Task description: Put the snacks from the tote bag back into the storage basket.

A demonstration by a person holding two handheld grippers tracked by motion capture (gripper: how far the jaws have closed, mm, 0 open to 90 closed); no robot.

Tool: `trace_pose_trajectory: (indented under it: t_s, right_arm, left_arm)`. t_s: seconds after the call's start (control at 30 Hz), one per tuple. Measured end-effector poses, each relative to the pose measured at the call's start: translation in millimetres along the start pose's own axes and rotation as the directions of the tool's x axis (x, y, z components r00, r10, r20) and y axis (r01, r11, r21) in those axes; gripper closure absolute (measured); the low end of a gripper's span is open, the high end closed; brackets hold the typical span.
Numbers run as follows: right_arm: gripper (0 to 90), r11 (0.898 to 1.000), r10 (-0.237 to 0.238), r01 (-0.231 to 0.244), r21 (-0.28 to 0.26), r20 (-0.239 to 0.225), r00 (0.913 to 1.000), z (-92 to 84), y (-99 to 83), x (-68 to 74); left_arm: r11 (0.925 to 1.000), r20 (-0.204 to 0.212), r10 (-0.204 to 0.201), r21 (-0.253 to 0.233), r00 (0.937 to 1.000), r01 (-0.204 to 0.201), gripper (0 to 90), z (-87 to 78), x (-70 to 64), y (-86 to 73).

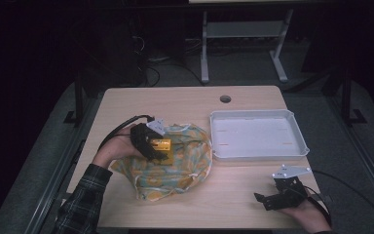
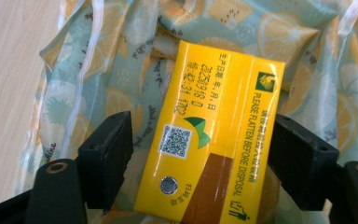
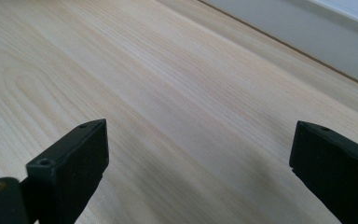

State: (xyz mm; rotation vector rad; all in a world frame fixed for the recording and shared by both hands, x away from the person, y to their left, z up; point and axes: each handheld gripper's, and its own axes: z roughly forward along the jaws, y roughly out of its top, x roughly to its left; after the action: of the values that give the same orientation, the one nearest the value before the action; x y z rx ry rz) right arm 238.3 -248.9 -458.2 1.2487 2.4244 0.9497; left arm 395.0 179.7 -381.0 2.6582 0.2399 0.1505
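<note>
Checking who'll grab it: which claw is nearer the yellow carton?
Left. The left claw straddles the yellow carton on the bag; the right claw sits far across the table.

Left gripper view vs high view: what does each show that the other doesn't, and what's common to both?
Left gripper view alone: the print on the yellow carton, namely a QR code, a date stamp and the line PLEASE FLATTEN BEFORE DISPOSAL; a gap between the left-hand pad and the carton, the other pad at its edge.

High view alone: the white tray, the right gripper low at the near right, the table with its cable hole, the plaid sleeve.

Both: the carton between the left gripper jaws, over the lemon-print bag.
</note>
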Motion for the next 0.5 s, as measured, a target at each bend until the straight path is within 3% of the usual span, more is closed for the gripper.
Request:
trace_pose_trajectory:
  t_s: [0.5]
  right_arm:
    - [4.2, 1.0, 0.005, -0.005, 0.005, 0.0, 1.0, -0.9, -1.3, 0.4]
  left_arm:
    - [0.9995, 0.023, 0.029, 0.014, 0.9993, -0.03, 40.5, 2.7, 0.6, 0.0]
